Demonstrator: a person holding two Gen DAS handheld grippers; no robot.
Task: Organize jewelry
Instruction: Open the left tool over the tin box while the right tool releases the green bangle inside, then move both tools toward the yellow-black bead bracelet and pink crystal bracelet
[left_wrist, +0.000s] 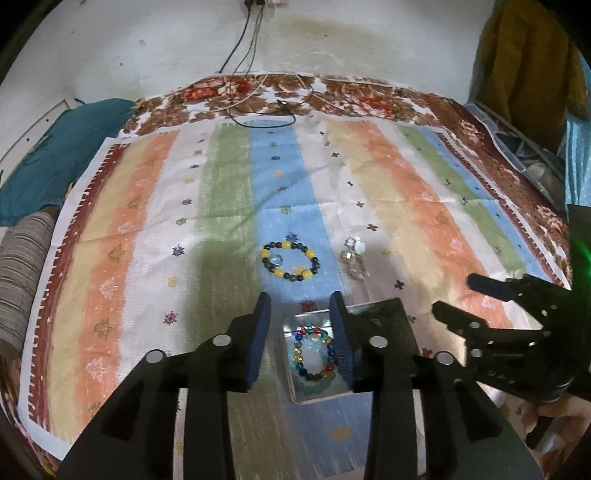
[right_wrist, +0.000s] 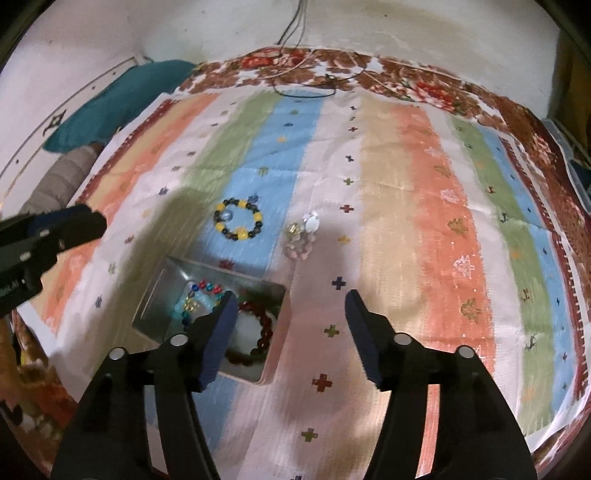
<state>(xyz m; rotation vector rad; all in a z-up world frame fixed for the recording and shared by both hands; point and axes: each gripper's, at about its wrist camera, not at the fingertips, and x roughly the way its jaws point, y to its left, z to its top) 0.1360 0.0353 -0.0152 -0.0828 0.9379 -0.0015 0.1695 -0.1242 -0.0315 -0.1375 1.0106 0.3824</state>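
Nearest the lens, the left gripper hangs with its jaws partly apart and nothing between the pads, directly over the metal tin; the right gripper stands wider and equally empty, the tin just off its left finger. Inside the tin, below both grippers, lie three bracelets: a multicoloured glass-bead bracelet, a pale aqua one under it, and a dark red bracelet. Beyond the fingertips, on the striped cloth covering the bed, two pieces wait: a yellow-and-black bead bracelet ahead of the left gripper, with a small clear bead lying inside its ring, and a pale pink bracelet with a white charm just to its right. The risk, I judge, is that a descending finger clips the tin's rim and tips it, or that pads pinch cloth along with the beads.
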